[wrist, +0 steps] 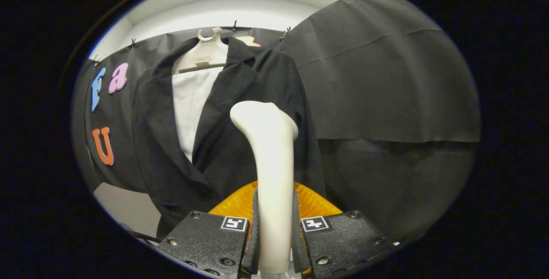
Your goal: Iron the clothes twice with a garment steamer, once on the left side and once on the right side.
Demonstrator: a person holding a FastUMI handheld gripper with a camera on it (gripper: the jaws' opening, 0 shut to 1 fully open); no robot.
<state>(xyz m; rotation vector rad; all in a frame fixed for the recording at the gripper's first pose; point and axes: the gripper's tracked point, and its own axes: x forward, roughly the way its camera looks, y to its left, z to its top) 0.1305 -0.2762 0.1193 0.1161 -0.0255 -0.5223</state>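
Cream-white plastic forms the garment steamer (pixel 270 171), whose slim handle is clamped between the two fingers of the gripper (pixel 274 236); both fingers are pressed against its sides, low on the handle. The steamer is held upright, its wider head rising beyond the fingers and laid over the front of the dark jacket (pixel 240 141), apparently so that the steaming face is turned toward the cloth. Whether the head actually touches the fabric cannot be told. Behind the handle, just ahead of the fingers, an orange translucent part (pixel 236 204) is seen, seemingly belonging to the steamer or gripper.

The jacket is hung on a pale hanger (pixel 206 53), with a white shirt (pixel 191 98) showing in the open front between the lapels. It is hung high, so both front panels drop freely and can be swept from top to bottom. The steamer head is placed over the panel on the side nearer the plain booth wall, close to the jacket's outer edge and sleeve.

Open room is judged to be good above the head, up to the collar, and downward toward the hem. Sideways, the free edge of the jacket lies just beside the head, so a stroke could slip off the cloth there. Across the shirt opening, the other panel is left uncovered. A dark cable (pixel 139 236) is seen low down beside the jacket's hem, and could snag during low passes.
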